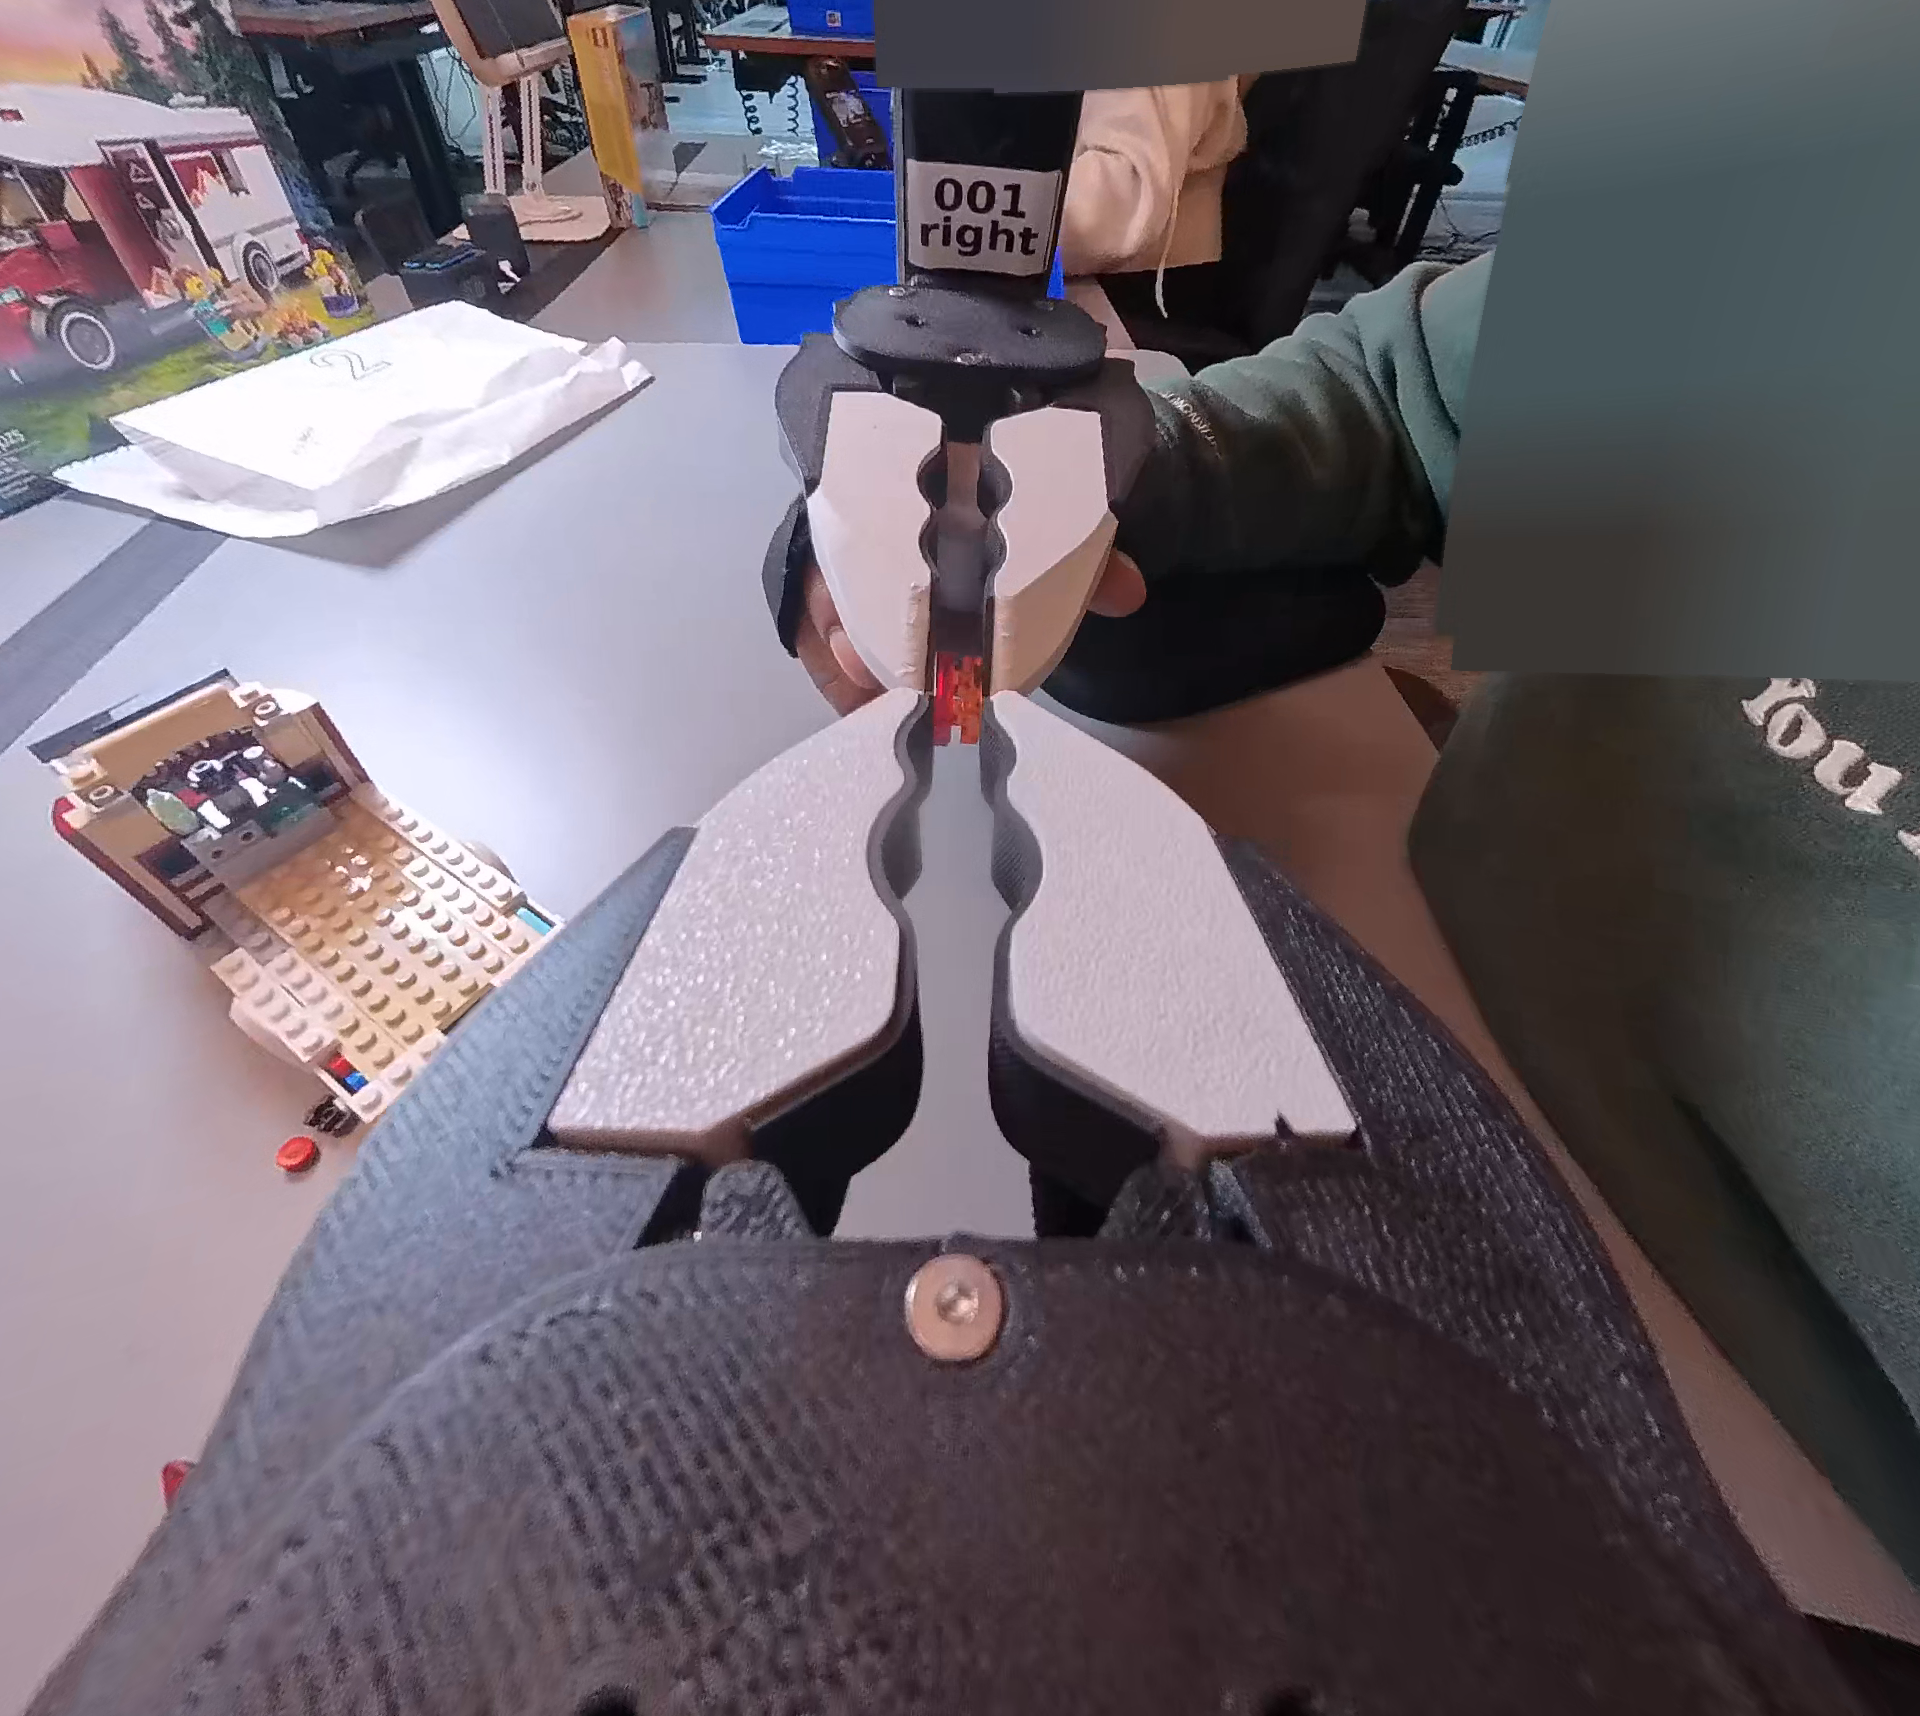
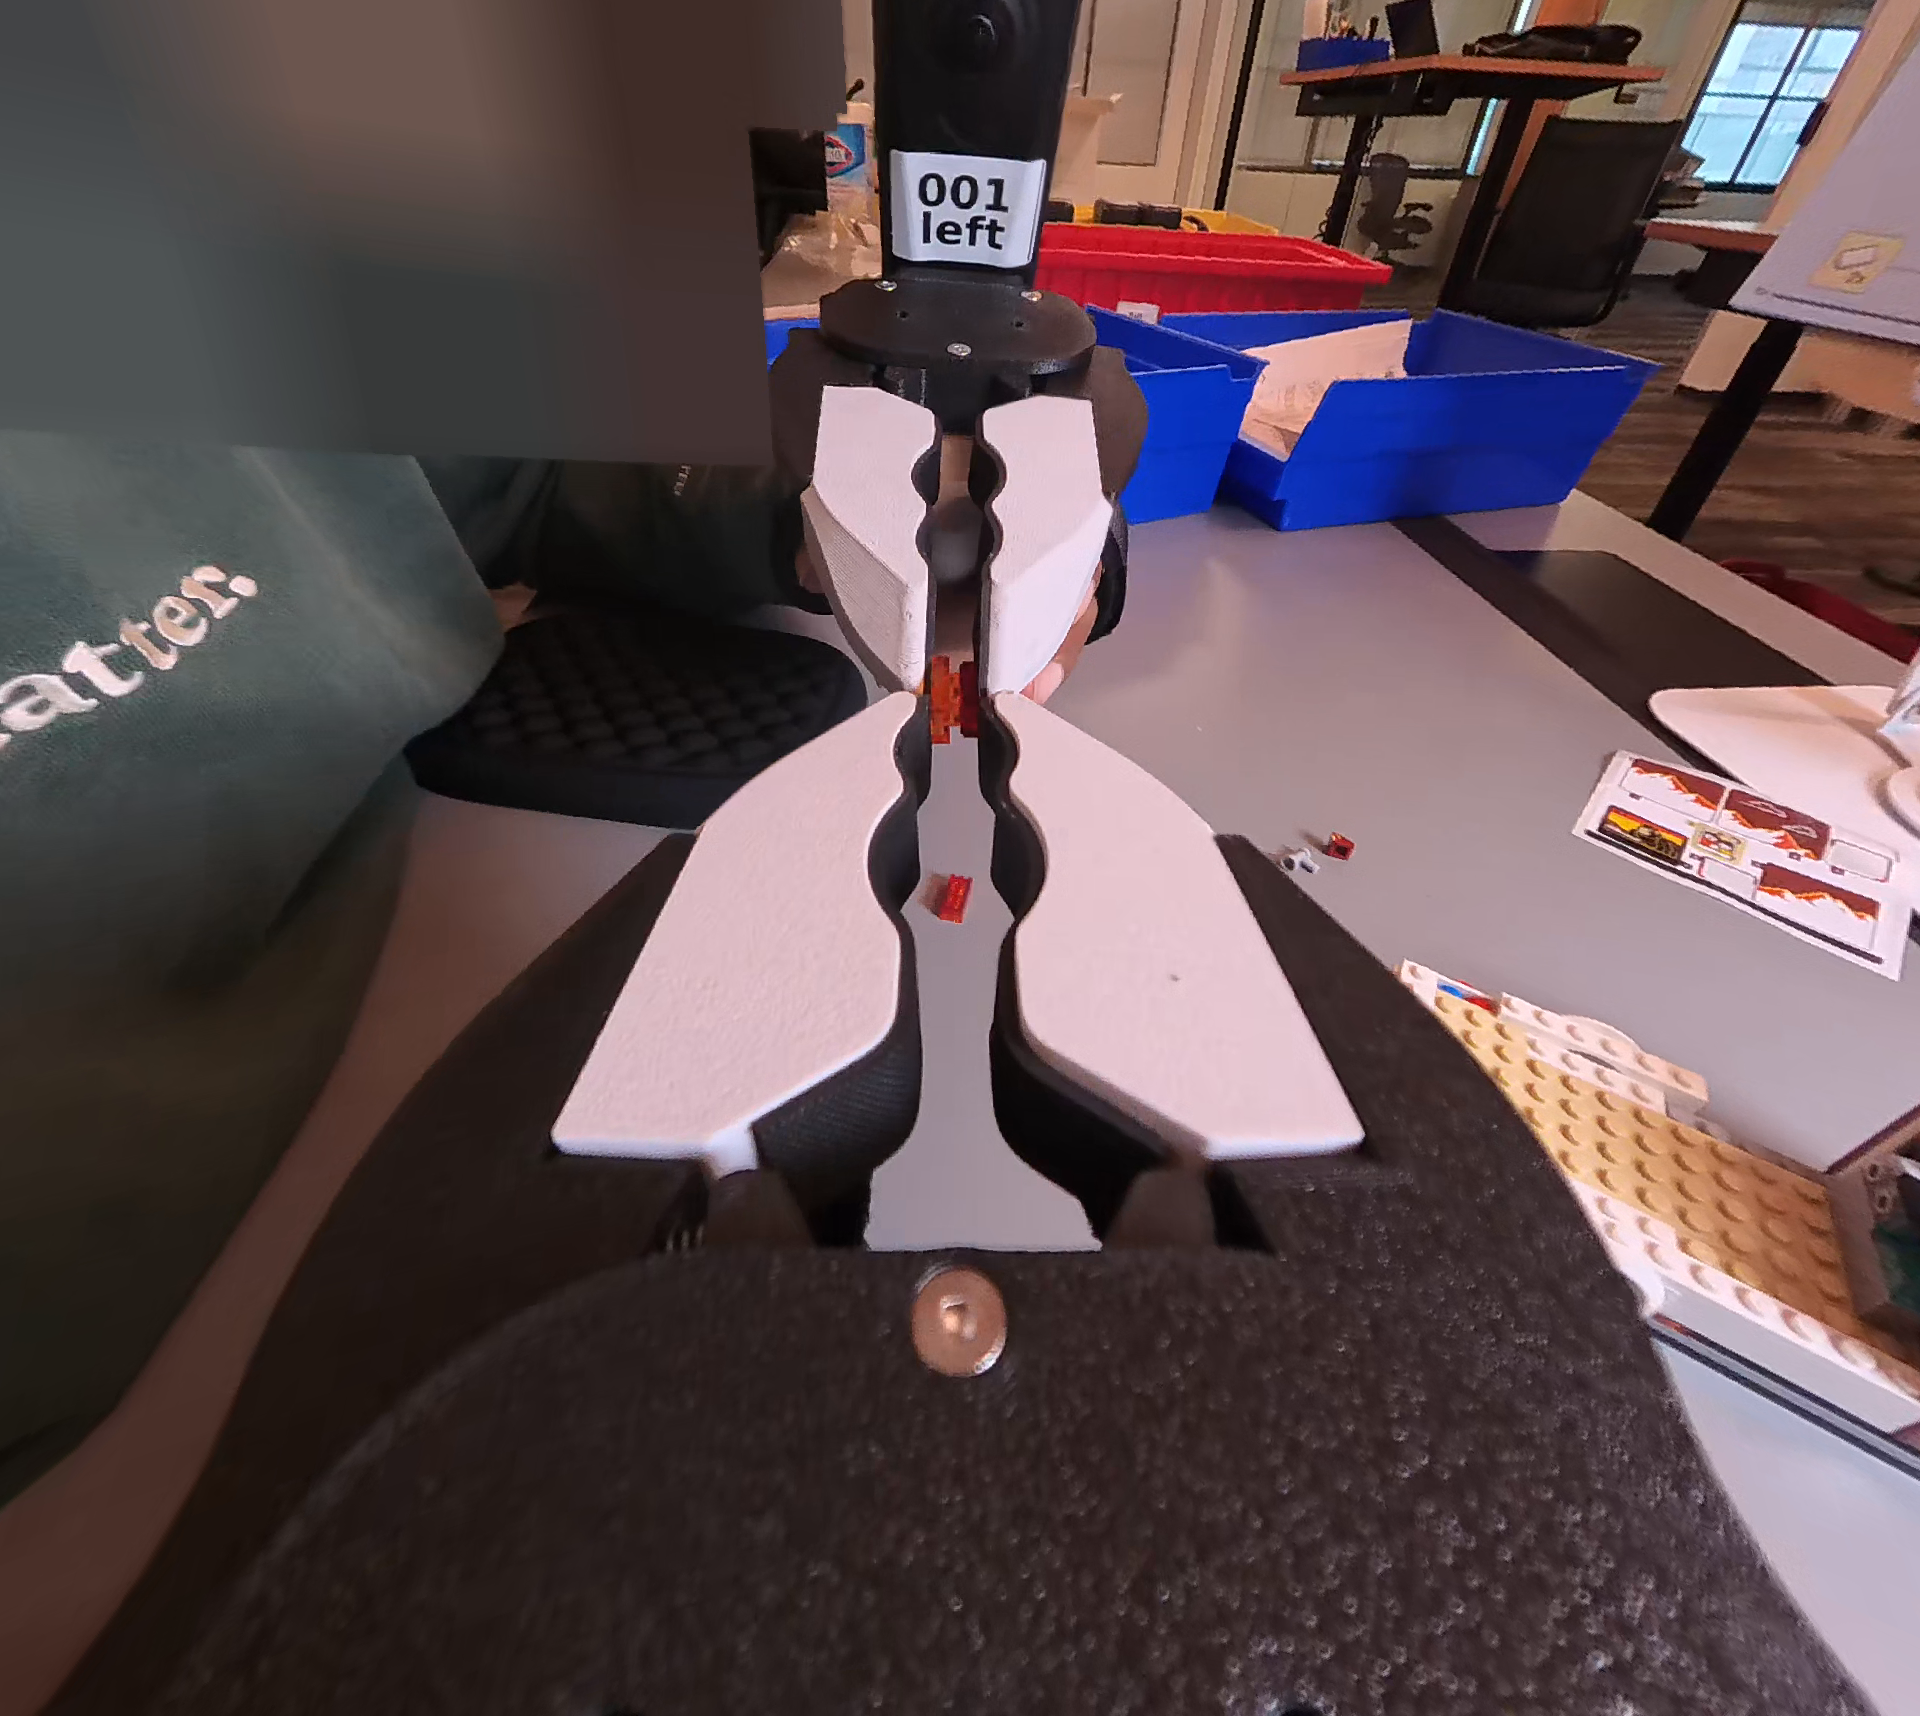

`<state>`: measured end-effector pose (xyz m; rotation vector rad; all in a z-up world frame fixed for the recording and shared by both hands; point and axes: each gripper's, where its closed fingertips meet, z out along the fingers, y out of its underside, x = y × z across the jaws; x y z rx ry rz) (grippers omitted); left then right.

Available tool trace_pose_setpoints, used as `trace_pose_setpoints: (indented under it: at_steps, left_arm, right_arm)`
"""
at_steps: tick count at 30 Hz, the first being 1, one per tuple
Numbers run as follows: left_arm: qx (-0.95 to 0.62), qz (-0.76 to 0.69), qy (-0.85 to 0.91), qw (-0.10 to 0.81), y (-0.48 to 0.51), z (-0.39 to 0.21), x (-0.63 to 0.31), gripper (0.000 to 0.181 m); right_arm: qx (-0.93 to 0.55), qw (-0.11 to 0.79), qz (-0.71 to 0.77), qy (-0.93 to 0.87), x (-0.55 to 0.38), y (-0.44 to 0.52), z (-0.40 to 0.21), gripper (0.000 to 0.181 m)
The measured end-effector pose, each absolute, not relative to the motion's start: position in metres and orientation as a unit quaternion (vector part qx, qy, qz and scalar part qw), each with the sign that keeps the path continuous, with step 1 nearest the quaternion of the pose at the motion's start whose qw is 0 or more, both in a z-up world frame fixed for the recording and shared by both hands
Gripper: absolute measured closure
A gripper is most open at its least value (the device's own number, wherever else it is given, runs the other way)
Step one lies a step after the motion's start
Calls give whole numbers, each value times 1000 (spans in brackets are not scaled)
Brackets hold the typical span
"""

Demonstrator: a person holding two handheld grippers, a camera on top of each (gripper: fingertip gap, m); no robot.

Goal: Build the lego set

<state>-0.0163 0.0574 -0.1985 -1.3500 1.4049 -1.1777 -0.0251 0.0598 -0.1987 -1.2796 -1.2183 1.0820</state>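
Tip-to-tip joining of two tiny pieces

Left wrist view: left tool (image 1: 957, 710) points toward 12 o'clock, its tips nearly together, pinching the near end of a small red-orange piece (image 1: 957, 698). The right tool (image 1: 957, 674) meets it head-on, pinching the far end. Piece's long axis runs along both tools. The camper build (image 1: 312, 897) sits on the tabletop (image 1: 582, 627) at 9 o'clock.

Right wrist view: between the right tool (image 2: 948, 716) and left tool (image 2: 951, 679), an orange part (image 2: 940, 698) and a red part (image 2: 967, 692) sit side by side. To seat them, I judge both tools should stay coaxial and push straight, without twisting. A spare red brick (image 2: 951, 897) lies on the tabletop below.
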Motion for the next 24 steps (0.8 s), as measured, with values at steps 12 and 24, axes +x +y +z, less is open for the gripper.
trace_pose_setpoints:
  at_steps: [12, 24]
  left_arm:
    - [-537, -423, 605, 409, 52, -208, -17, 174]
    - [-541, -415, 623, 383, 47, -211, -22, 174]
  right_arm:
    - [-505, 538, 367, -566, -25, 54, -208, 171]
    - [-502, 537, 329, -593, -30, 50, -213, 172]
